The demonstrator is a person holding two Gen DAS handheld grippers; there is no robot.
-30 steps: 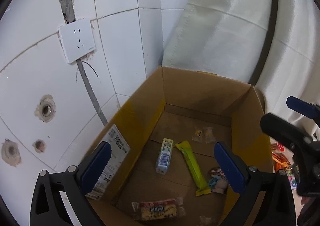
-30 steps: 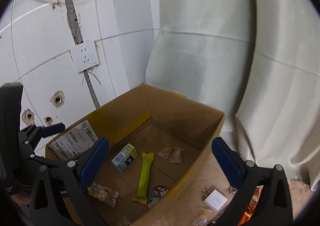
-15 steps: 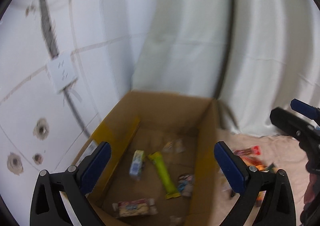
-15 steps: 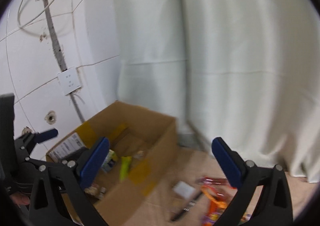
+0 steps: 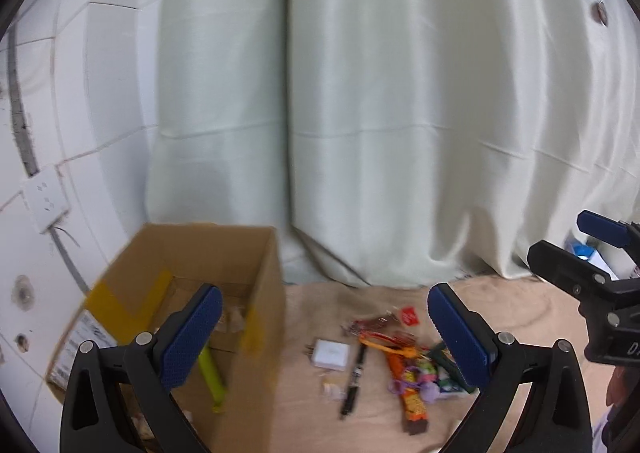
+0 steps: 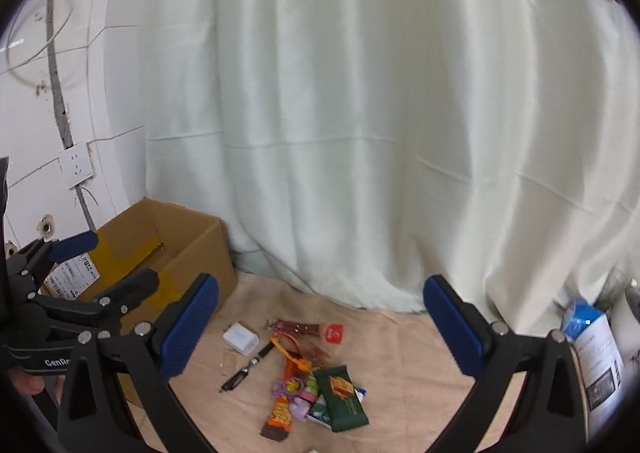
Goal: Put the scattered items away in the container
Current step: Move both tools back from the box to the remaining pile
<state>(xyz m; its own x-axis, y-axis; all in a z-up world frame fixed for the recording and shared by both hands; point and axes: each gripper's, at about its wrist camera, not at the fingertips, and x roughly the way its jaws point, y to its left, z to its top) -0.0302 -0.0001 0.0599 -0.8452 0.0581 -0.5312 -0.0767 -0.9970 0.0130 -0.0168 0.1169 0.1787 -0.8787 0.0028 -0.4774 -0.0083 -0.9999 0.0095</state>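
Both tongs, left gripper (image 5: 324, 337) and right gripper (image 6: 320, 329), are hanging wide and empty, facing the scattered pile (image 6: 316, 385) beside the cardboard box (image 6: 176, 241), likely needing a descent onto one item.

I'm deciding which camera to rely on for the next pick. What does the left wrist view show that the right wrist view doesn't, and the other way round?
Only the left wrist view looks into the cardboard box, showing the yellow-green bar wrapper already inside. Only the right wrist view shows the dark green packet in full and the blue-and-white carton clearly, at the far right. Both show the white square charger, the black pen, the orange wrapper and the red snack packets on the tan cloth, with both claws, left and right, open and empty.
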